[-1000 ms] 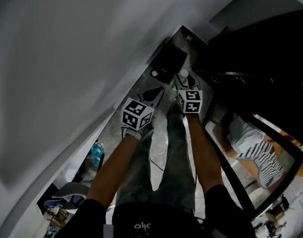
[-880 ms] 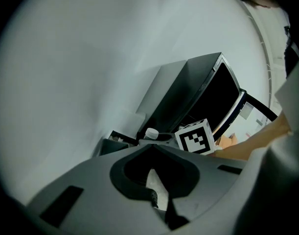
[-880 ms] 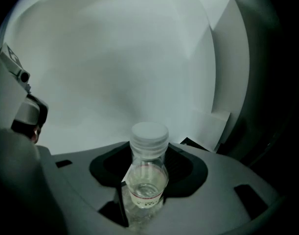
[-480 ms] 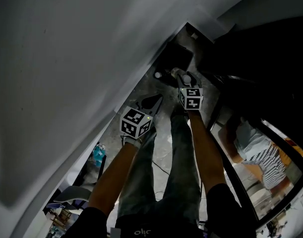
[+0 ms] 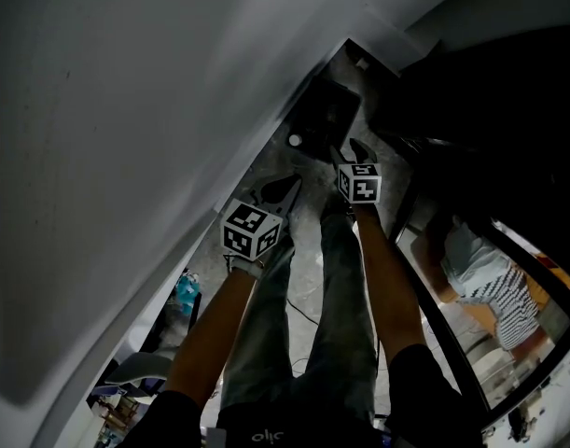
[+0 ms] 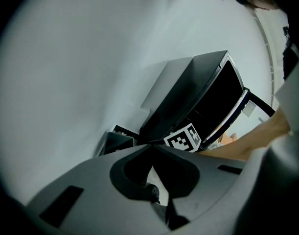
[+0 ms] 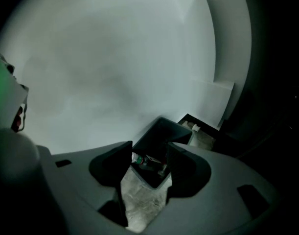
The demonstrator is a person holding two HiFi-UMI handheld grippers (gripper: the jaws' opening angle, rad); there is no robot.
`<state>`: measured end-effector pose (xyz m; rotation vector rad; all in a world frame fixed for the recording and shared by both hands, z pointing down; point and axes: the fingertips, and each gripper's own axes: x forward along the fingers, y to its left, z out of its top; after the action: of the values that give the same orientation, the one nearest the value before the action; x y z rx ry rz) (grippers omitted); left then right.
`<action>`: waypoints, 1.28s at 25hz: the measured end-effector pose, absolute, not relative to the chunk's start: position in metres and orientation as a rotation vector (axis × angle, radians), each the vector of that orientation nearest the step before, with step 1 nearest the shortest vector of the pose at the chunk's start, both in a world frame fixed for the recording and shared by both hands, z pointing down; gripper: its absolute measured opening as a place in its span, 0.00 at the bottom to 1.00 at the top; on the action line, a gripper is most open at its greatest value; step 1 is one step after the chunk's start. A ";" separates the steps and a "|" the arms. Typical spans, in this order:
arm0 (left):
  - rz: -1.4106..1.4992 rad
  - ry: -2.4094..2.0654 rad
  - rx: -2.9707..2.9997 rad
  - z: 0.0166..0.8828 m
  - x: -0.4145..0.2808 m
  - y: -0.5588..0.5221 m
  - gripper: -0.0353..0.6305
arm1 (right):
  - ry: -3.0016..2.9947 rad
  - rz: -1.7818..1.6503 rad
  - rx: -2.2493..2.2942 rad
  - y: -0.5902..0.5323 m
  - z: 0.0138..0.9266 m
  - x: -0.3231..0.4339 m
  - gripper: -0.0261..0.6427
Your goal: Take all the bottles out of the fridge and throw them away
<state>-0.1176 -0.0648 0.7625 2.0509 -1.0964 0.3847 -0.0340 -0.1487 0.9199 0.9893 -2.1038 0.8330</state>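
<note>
Nearest the head camera, two bare forearms (image 5: 389, 283) are seen stretched forward over trousered legs (image 5: 333, 297), each ending in a tool topped by a marker cube; the left tongs (image 5: 283, 190) are held lower and to the left, pointed down at the floor (image 7: 139, 199); in the left gripper view their jaws are seen clenched tip to tip (image 6: 150, 145), with nothing caught between them.

A little farther on, the right tongs (image 5: 350, 149) are held above the near edge of a dark bin (image 5: 326, 110); in the right gripper view their jaws (image 7: 150, 153) are seen released and well apart, having just been opening, and nothing is gripped between them; only the pale marbled floor and the bin are framed by the gap.

The bin (image 7: 161, 131) is set on the floor against the wall (image 5: 126, 110); inside it, on the bottom, a bottle (image 7: 141, 160) with a green band is seen lying on its side, together with something darker that cannot be made out; the bottle is touched by neither tool.

Just beside the bin, on its left in the head view, a small pale round thing (image 5: 294, 140) is seen on the floor; what it is cannot be told.

Beyond, the plain white wall is spread across the left of the head view; to the right a tall dark cabinet (image 6: 203, 92) with a framed door is seen, its inside too dark to be read.
</note>
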 end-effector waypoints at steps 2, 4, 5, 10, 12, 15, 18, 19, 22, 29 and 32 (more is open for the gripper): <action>0.383 -1.093 2.053 0.760 -0.117 -0.065 0.06 | -2.119 0.817 0.991 -0.148 0.910 -0.034 0.35; 0.378 -1.094 2.058 0.753 -0.118 -0.067 0.06 | -2.142 0.791 1.003 -0.149 0.891 -0.034 0.35; 0.376 -1.096 2.061 0.747 -0.118 -0.066 0.06 | -2.156 0.782 1.011 -0.148 0.878 -0.034 0.35; 0.364 -1.103 2.075 0.704 -0.119 -0.062 0.06 | -2.221 0.766 1.060 -0.132 0.803 -0.027 0.30; 0.352 -1.099 2.110 0.683 -0.118 -0.069 0.06 | -2.247 0.738 1.102 -0.131 0.769 -0.021 0.27; 0.338 -1.087 2.153 0.647 -0.115 -0.069 0.06 | -2.274 0.699 1.156 -0.120 0.716 -0.012 0.19; 0.331 -1.074 2.204 0.609 -0.110 -0.065 0.06 | -2.295 0.691 1.229 -0.105 0.662 -0.001 0.12; 0.329 -1.069 2.224 0.596 -0.108 -0.063 0.06 | -2.301 0.689 1.256 -0.100 0.645 0.003 0.10; 0.314 -1.049 2.274 0.562 -0.102 -0.052 0.06 | -2.315 0.693 1.330 -0.084 0.598 0.015 0.08; 0.276 -1.012 2.364 0.489 -0.099 -0.031 0.06 | -2.327 0.695 1.462 -0.045 0.510 0.029 0.05; 0.223 -0.978 2.403 0.456 -0.089 -0.026 0.06 | -2.333 0.664 1.485 -0.024 0.477 0.035 0.05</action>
<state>-0.0886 -0.0258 0.4559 2.4032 -0.9778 0.2234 0.0346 -0.0237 0.4775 1.4847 -2.3327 0.6640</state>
